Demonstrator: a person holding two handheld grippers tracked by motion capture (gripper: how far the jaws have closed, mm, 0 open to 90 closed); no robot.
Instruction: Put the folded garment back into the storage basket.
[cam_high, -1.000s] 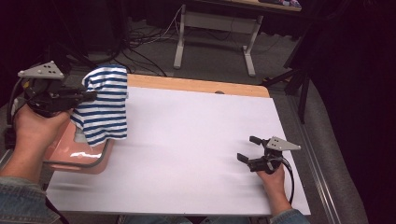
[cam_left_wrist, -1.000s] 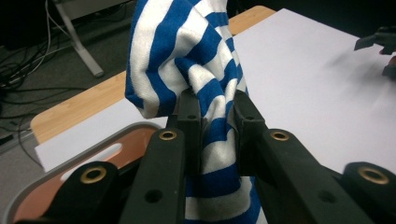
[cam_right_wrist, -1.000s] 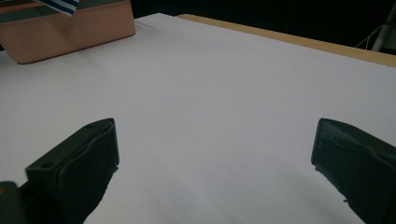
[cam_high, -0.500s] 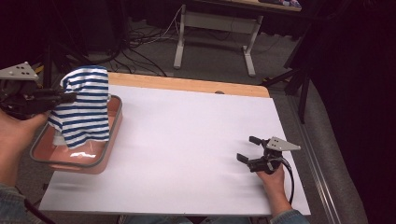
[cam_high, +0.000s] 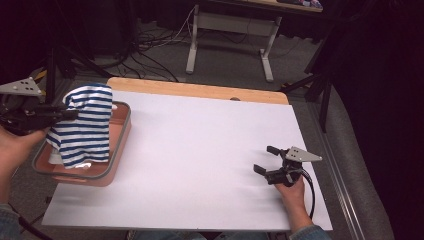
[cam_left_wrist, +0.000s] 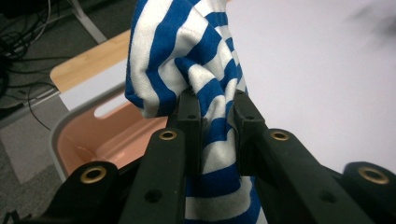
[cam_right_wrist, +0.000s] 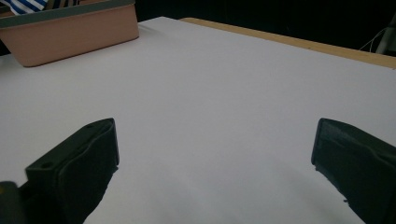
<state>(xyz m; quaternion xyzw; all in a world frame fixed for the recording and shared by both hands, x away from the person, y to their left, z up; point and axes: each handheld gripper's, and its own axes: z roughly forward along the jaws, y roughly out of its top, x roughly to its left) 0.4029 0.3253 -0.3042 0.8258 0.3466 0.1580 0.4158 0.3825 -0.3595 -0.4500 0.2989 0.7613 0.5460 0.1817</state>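
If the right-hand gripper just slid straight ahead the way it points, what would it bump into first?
Probably the pink bin holding the striped cloth. The right gripper, jaws open, points across bare white table toward it, though its exact line is uncertain.

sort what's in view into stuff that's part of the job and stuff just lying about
In the job:
- blue-and-white striped cloth, clamped in the left gripper
- pink plastic bin with grey rim under it
- right gripper, jaws open, low over the white table

Lying about:
- cables on floor
- metal stand legs
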